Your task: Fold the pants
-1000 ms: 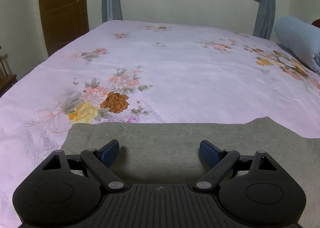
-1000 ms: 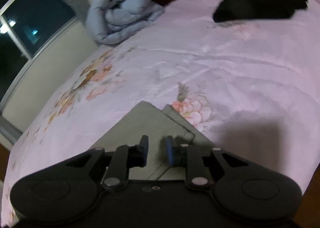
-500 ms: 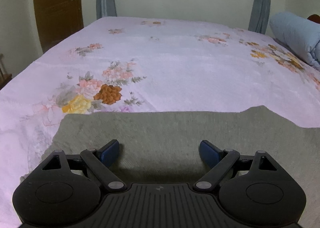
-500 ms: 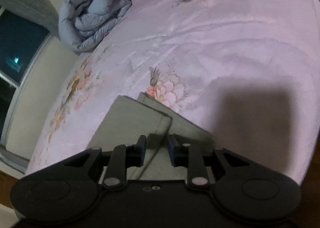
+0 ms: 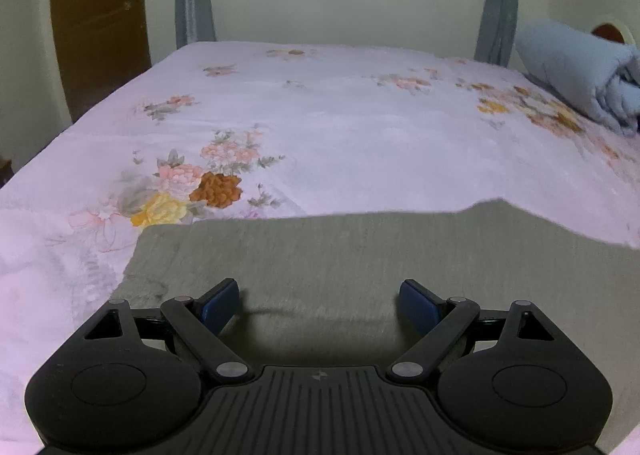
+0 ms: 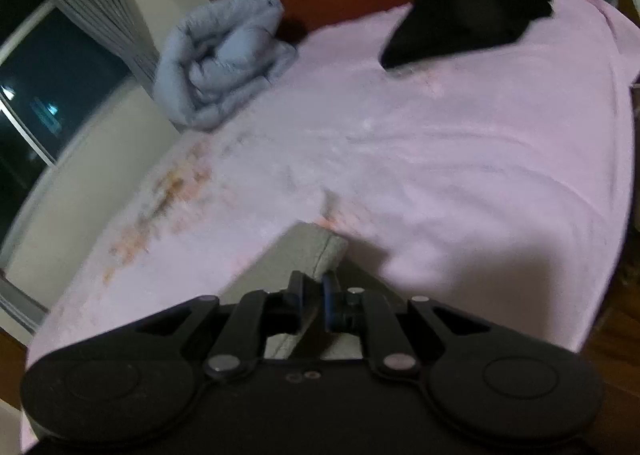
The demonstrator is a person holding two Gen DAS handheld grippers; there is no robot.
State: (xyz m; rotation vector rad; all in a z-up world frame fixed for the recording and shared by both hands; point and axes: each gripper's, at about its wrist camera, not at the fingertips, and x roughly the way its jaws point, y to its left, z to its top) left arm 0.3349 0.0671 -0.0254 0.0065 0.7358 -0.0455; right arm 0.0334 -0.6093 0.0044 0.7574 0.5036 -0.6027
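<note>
- Change: the right hand-held gripper [image 6: 314, 301], whose jaws stood slightly apart over the pants [image 5: 360, 255] a second ago, has narrowed them onto a raised edge of the grey fabric. The corner beyond the jaws now stands up off the bed [image 5: 360, 127]. Judgement: a grasp has been made and a fold is starting.
- Left hand-held gripper [image 5: 318, 305]: jaws wide apart, holding nothing, low over the pants. Its pose is little changed from a second ago. Contact with the fabric cannot be confirmed.
- Location: the pants lie flat on the near part of the bed, well apart from the rolled blue quilt [image 5: 580, 71] and the black garment [image 6: 468, 23] at the head end.
- Orientation: in the left wrist view the long axis runs left to right across the bed. Which end is the waistband cannot be told.
- Note: the right wrist view is motion-blurred.
</note>
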